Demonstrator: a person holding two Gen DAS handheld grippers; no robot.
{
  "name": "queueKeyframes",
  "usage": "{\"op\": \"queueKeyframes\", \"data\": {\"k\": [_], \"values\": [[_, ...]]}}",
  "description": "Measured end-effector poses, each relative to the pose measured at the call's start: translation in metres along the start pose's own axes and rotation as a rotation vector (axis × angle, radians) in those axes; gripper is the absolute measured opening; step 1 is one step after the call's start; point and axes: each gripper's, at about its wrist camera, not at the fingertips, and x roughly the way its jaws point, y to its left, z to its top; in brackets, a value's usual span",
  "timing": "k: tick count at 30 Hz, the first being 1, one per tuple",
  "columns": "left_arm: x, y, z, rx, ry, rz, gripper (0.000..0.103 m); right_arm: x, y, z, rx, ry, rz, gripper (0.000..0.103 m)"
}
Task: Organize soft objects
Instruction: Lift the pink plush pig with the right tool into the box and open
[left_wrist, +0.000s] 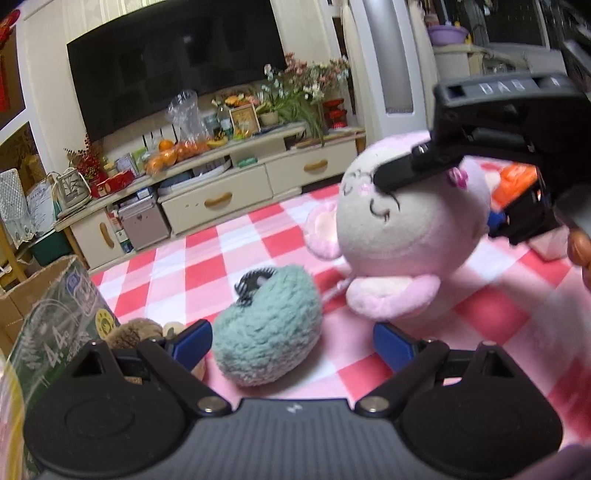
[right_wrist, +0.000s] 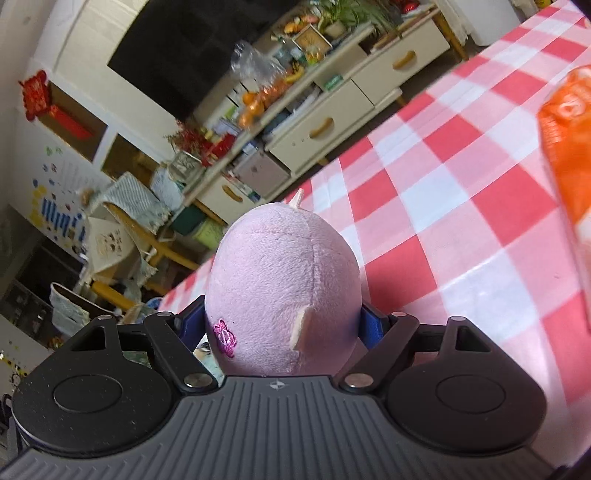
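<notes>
The step in hand is carrying one toy: the right gripper (right_wrist: 282, 325) is clamped on the head of the pink plush (right_wrist: 280, 280), which hangs lifted above the checked tablecloth (right_wrist: 443, 206). The left gripper (left_wrist: 291, 345) has its jaws spread apart around nothing, with the teal fuzzy pouch (left_wrist: 266, 328) lying just ahead between them. To its left stands a cardboard box (left_wrist: 55, 314), likely the bin, so the next move calls for swinging the plush over it and letting go. I count one pink plush, one teal pouch, one brown plush (left_wrist: 135, 332) partly hidden beside the box, and one box.
</notes>
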Motion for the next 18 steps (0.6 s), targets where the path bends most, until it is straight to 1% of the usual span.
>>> {"op": "queueKeyframes", "data": {"k": [3,5,8,11,14,18], "values": [[-0.007,-0.002,0.002,-0.016,-0.015,-0.039,0.094,-0.006,0.003,-0.008,0.022,0.013,0.031,0.100],[-0.010,-0.006,0.001,-0.007,-0.015,-0.049,0.094,-0.007,0.004,-0.014,0.035,0.030,0.045,0.100],[-0.017,-0.006,-0.004,-0.004,-0.029,-0.077,0.094,-0.013,0.005,-0.018,0.033,0.025,0.037,0.100],[-0.024,-0.006,-0.009,-0.007,-0.042,-0.102,0.094,-0.019,0.002,-0.021,0.064,0.030,0.068,0.100],[-0.031,-0.007,-0.015,0.015,-0.057,-0.114,0.094,-0.024,0.008,-0.027,0.034,0.028,0.063,0.100],[-0.039,-0.005,-0.020,0.017,-0.062,-0.127,0.094,-0.027,0.014,-0.030,0.011,0.031,0.068,0.100]]}}
